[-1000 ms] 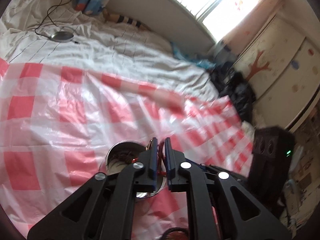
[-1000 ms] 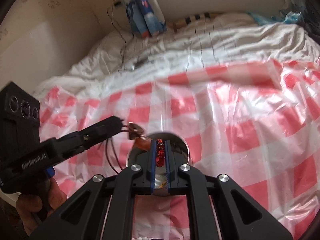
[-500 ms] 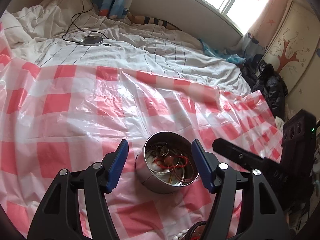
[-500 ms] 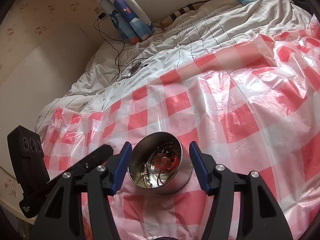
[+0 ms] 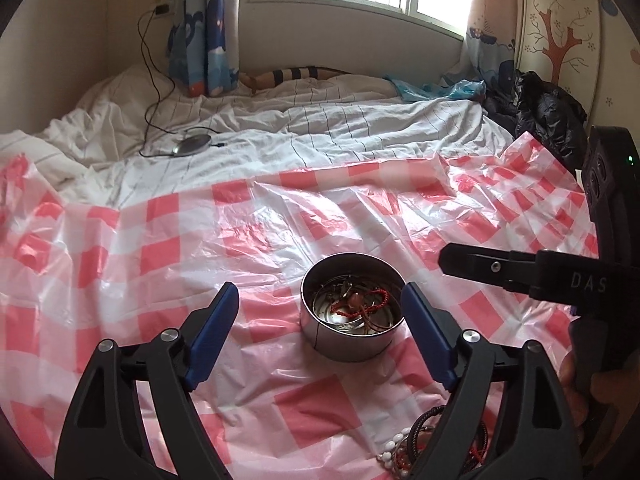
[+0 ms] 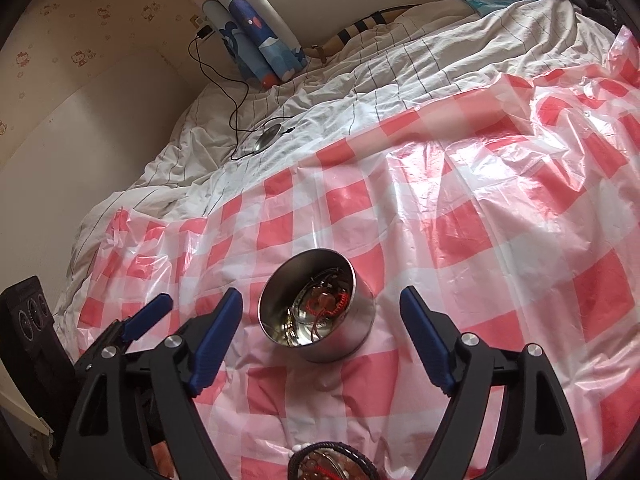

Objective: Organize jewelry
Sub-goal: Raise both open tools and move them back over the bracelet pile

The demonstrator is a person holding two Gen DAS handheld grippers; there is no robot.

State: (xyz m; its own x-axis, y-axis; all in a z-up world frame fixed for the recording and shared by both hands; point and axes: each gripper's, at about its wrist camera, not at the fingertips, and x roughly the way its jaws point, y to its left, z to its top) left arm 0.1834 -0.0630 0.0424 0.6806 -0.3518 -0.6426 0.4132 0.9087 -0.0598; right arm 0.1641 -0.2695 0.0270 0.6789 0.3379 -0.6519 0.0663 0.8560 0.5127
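A round metal tin (image 5: 344, 346) stands on the red-and-white checked plastic sheet (image 5: 160, 248). Inside it lie a red cord piece (image 5: 362, 304) and several metal rings. My left gripper (image 5: 319, 291) hovers just short of the tin with its jaws opening, and nothing is pressed between the blue pads. In the right wrist view the tin (image 6: 340, 354) tilts toward me. My right gripper (image 6: 321, 294) also has its jaws opening and holds nothing. The left gripper's fingers (image 6: 152, 314) show at the left. A pile of bracelets (image 5: 420, 440) lies at the near edge, also visible as beads (image 6: 328, 466).
Rumpled white bedding lies beyond the sheet, with a round silver device (image 5: 192, 145) on a black cable. A blue cartoon curtain (image 5: 204, 40) hangs at the back. A black jacket (image 5: 548, 112) is heaped at the right. A person's hand (image 5: 576, 384) grips the right gripper's body.
Both grippers were shut on jewellery over the tin. Their jaws have spread wide and both have pulled back from the tin. The red cord and brown piece now lie inside it.
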